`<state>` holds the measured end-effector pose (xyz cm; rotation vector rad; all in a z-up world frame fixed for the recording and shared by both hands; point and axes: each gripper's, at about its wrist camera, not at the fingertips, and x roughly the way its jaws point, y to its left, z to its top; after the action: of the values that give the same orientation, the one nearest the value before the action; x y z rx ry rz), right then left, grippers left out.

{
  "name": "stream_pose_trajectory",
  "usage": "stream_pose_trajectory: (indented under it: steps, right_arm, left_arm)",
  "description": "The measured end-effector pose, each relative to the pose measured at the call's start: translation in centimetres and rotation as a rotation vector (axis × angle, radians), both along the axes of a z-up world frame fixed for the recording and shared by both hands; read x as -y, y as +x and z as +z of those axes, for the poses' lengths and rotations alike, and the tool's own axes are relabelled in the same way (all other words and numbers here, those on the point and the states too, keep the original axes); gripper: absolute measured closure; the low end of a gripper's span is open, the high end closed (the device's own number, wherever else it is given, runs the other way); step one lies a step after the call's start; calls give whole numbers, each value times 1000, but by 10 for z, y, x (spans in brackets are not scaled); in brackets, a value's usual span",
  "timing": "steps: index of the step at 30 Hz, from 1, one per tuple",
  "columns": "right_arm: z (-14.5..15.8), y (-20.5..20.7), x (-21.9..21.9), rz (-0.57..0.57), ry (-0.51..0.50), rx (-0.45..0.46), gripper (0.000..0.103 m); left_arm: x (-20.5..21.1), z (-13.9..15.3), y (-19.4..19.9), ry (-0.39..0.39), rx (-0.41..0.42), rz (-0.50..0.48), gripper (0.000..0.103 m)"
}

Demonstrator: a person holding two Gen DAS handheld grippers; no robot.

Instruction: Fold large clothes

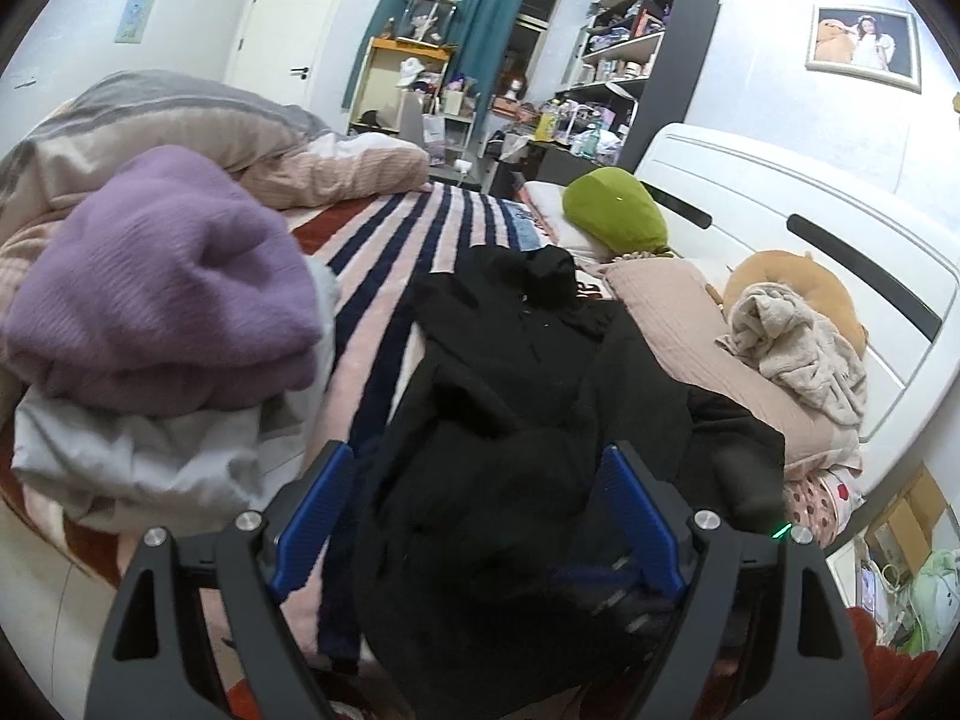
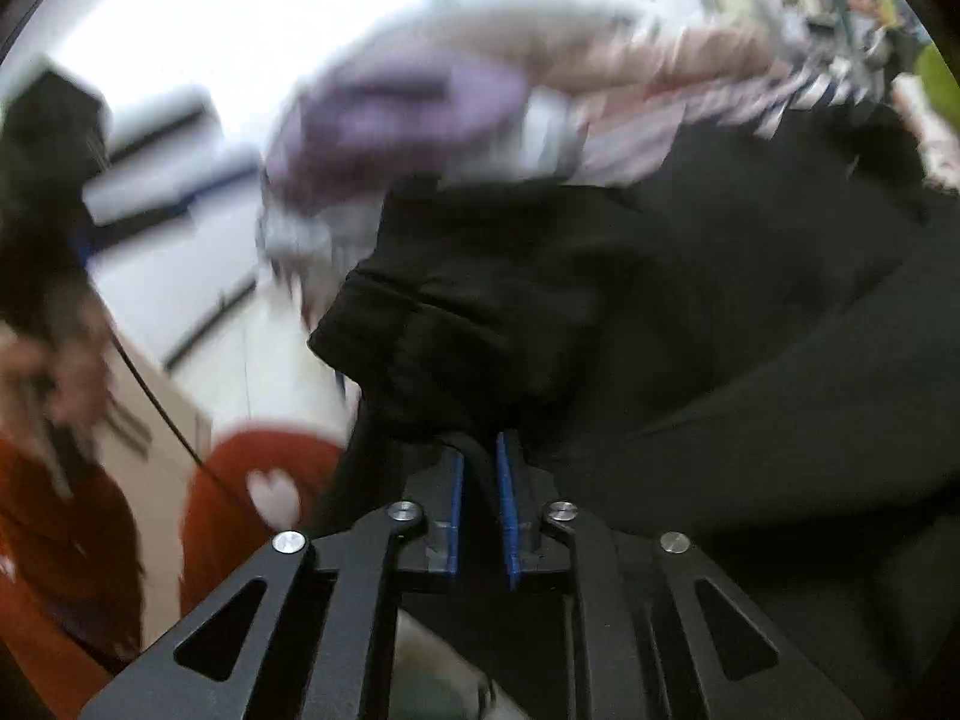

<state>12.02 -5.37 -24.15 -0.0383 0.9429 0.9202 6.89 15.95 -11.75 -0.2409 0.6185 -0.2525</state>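
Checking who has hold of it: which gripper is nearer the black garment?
Right. The right gripper is pinched on the black garment; the left gripper straddles it, open.

Matt black cloth garment [image 1: 510, 420]; fuzzy ribbed purple knit sweater [image 1: 162, 282]; glossy white headboard [image 1: 798, 228].

Black garment [image 1: 510, 396] on bedspread [image 1: 390, 252] striped pink, navy and red. Purple knit sweater [image 1: 162, 282] over pale grey cloth [image 1: 138, 456]. Olive-green pillow [image 1: 615, 213], beige crumpled top [image 1: 792, 342], teal curtain [image 1: 480, 18]. Left tongs [image 1: 477, 462] and right tongs [image 2: 478, 450]: blue ribbed pads, black frames.
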Motion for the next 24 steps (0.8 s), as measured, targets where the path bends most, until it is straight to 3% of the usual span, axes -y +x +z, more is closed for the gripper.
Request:
stream_pose_trajectory:
  steps: [1, 3, 5, 6, 13, 18, 20, 24]
  right_arm:
    - [-13, -1, -9, 5, -64, -11, 85]
    - [-16, -7, -12, 11, -83, 36, 77]
    - [-9, -6, -8, 28, -48, -2, 45]
    - [-6, -8, -4, 28, -30, -8, 41]
    - [31, -35, 50, -99, 20, 80, 37]
    - [44, -58, 133, -360, 18, 138, 33]
    - [44, -69, 167, -469, 22, 142, 29]
    - [36, -93, 228, -663, 48, 133, 26]
  left_arm:
    - [-3, -1, -2, -3, -1, 5, 21]
    - [-5, -2, -5, -6, -2, 10, 21]
    - [-6, -4, -6, -7, -6, 7, 21]
    - [-5, -6, -6, -7, -8, 3, 21]
    - [9, -35, -3, -8, -79, -41, 21]
    - [21, -60, 0, -21, -140, -90, 21]
    - [24, -73, 4, -66, -174, -115, 21]
    - [31, -96, 11, -56, -230, -84, 21]
